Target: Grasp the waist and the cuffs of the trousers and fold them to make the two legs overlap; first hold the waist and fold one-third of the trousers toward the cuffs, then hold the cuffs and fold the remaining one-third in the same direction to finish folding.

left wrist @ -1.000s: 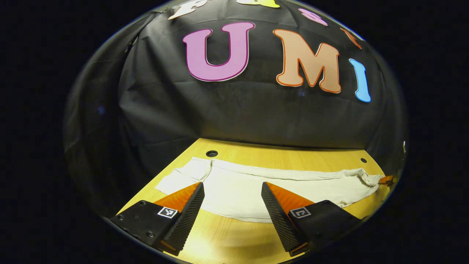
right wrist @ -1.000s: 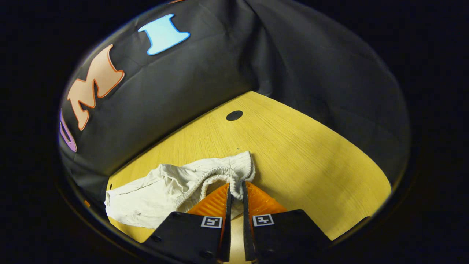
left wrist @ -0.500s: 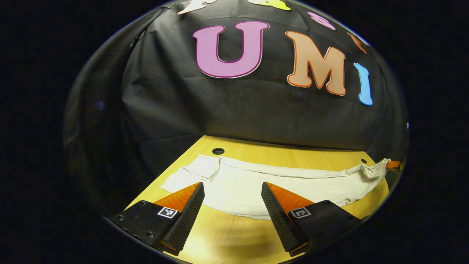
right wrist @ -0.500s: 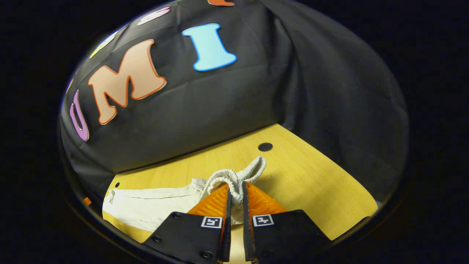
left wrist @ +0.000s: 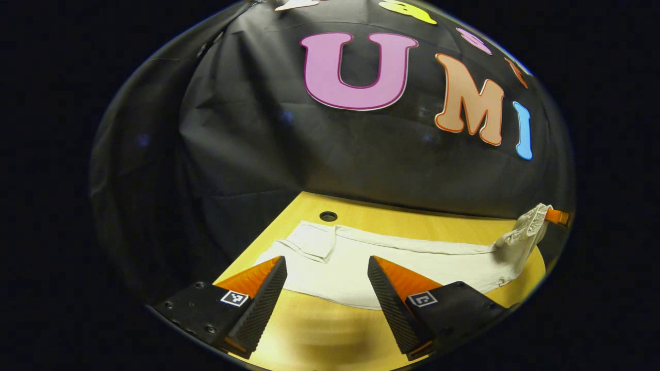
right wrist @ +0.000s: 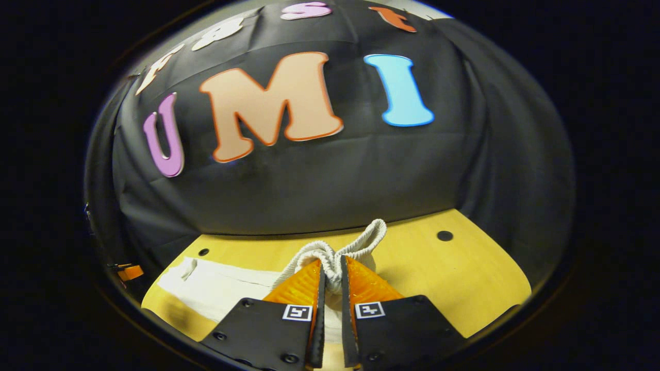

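Pinched in my right claw [right wrist: 330,275] at lower centre was the elastic waist [right wrist: 337,247] of the trousers [left wrist: 412,263], whose length ran leftward across the tabletop [right wrist: 464,278] toward the cuffs [left wrist: 309,239], nearer my open, empty left claw [left wrist: 327,281].

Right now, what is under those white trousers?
The trousers lie on a yellow wooden table, waist lifted off it in the right gripper. Whatever lies beneath the flat cloth is covered.
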The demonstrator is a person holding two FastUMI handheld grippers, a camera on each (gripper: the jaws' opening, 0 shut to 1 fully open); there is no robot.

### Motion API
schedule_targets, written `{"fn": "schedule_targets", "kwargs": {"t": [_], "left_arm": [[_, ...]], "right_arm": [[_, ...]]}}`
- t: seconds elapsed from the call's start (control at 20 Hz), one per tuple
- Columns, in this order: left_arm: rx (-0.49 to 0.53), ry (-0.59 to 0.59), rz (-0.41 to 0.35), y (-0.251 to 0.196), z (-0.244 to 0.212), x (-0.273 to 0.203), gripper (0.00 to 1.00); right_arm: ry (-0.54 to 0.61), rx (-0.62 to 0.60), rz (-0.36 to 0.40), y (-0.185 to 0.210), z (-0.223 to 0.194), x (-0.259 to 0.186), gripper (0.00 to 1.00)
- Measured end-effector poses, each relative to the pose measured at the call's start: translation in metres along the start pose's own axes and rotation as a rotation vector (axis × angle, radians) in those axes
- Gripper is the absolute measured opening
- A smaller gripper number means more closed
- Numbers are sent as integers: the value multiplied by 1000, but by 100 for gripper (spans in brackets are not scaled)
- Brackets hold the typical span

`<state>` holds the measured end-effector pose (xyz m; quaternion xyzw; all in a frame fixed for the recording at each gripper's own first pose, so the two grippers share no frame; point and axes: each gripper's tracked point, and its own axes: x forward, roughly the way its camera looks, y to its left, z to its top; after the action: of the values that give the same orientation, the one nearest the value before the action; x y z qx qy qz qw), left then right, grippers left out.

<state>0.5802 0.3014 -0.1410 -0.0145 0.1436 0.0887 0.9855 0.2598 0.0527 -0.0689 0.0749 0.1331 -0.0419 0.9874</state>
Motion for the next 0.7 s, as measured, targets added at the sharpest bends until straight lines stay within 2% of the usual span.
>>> {"fn": "schedule_targets", "kwargs": {"t": [0.25, 0.55, 0.6, 0.7], "left_arm": [[-11, 25, 4, -3, 4, -1, 95], [-47, 36, 9, 5, 10, 2, 95], [-51, 37, 6, 6, 12, 2, 95], [-52, 40, 6, 7, 7, 3, 95]], "right_arm": [[48, -60, 92, 82, -38, 16, 16], [138, -116, 149, 132, -97, 38, 16], [152, -136, 156, 137, -106, 41, 11], [184, -146, 180, 145, -123, 37, 23]]}}
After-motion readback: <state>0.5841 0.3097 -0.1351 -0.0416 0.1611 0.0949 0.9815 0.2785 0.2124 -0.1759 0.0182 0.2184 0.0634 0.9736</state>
